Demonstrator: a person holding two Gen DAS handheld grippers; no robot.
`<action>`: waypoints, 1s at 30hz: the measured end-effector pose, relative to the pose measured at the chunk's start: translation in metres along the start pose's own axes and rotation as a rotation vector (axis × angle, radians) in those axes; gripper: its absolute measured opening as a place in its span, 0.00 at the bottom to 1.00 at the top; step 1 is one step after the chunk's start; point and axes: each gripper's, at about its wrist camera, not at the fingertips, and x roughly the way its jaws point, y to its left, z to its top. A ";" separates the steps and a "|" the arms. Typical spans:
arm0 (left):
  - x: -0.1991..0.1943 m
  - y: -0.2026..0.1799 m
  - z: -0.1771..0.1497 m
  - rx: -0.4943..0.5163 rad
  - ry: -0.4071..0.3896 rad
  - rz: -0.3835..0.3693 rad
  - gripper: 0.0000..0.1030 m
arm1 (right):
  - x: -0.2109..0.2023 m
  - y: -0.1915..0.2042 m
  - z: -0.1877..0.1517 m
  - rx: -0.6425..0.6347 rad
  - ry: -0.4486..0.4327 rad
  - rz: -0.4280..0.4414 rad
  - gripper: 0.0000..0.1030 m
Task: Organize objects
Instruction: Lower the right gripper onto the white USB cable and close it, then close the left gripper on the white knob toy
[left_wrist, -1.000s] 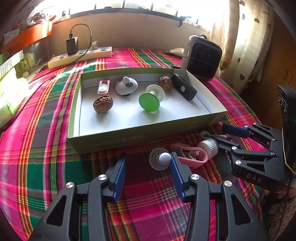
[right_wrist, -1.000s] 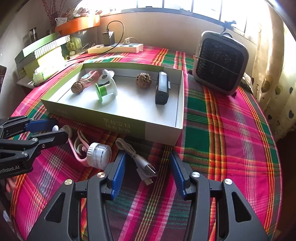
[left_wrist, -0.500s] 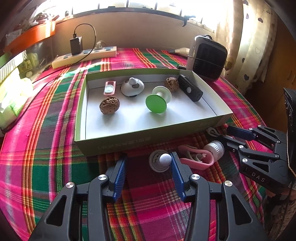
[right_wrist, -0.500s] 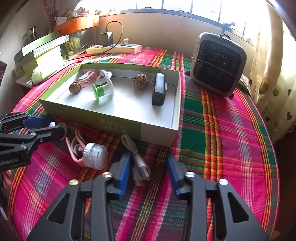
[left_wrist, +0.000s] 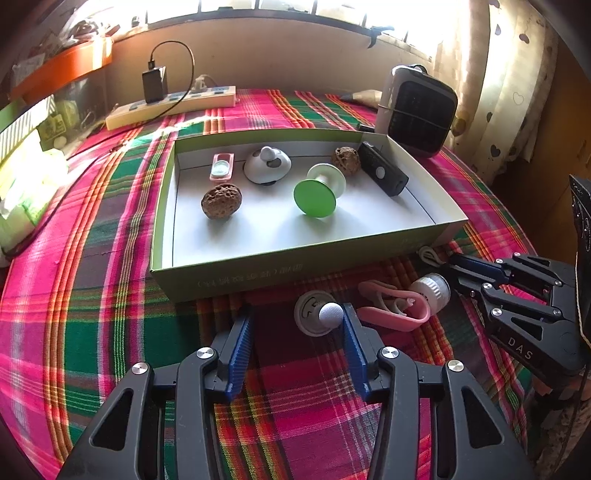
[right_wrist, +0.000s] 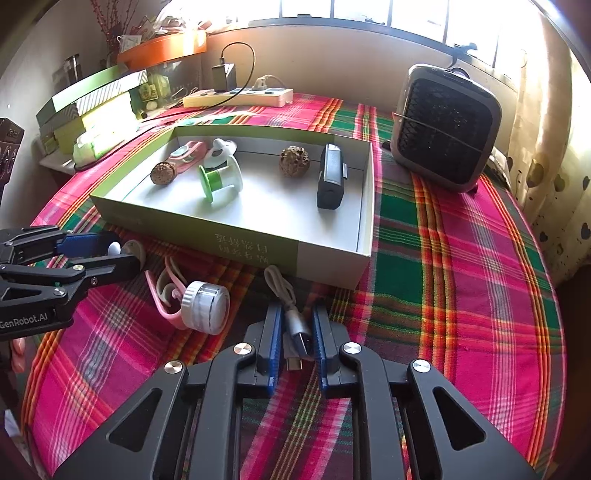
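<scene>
Right hand-held gripper (right_wrist: 297, 345) is clamped on the metal plug end of the USB cable (right_wrist: 284, 295); both blue pads sit against the plug, and the rest of the cord trails away toward the near wall of the box (right_wrist: 258, 243). It grips the rigid plug, not the floppy cord, probably so the cable lifts without slipping through.

Left hand-held gripper (left_wrist: 295, 332) is wide open and holds nothing. The round white knob piece (left_wrist: 317, 314) lies between its fingers, close to the right-hand pad; I can't tell if they touch. Looks staged for its own pick.

Still loose on the plaid worktop (right_wrist: 461, 295), near side of the box: the pink strap with the white round light (right_wrist: 205, 306), between the two grippers.

Already in the box: two walnuts (left_wrist: 221, 201), green spool (left_wrist: 317, 194), black remote-like block (left_wrist: 382, 173) along the right wall, white mouse-shaped item (left_wrist: 266, 166) and small pink case (left_wrist: 221, 168) at the far wall. They're spread out with free floor in the near half, so there's room to drop the cable straight over the near wall.

Fan heater (right_wrist: 447, 125) and power strip (right_wrist: 236, 98) sit far back, out of the path.

Likely snag: the trailing cord dragging on the box wall or the strap during the lift.
</scene>
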 end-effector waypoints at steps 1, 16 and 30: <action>0.000 0.000 0.000 0.003 0.000 0.002 0.43 | 0.000 0.000 0.000 0.000 0.000 0.001 0.14; 0.001 -0.005 0.002 0.018 -0.003 -0.022 0.22 | -0.001 0.000 -0.001 0.001 -0.001 0.007 0.13; 0.001 -0.005 0.002 0.020 -0.006 -0.020 0.22 | -0.001 0.000 -0.001 0.005 -0.001 0.009 0.12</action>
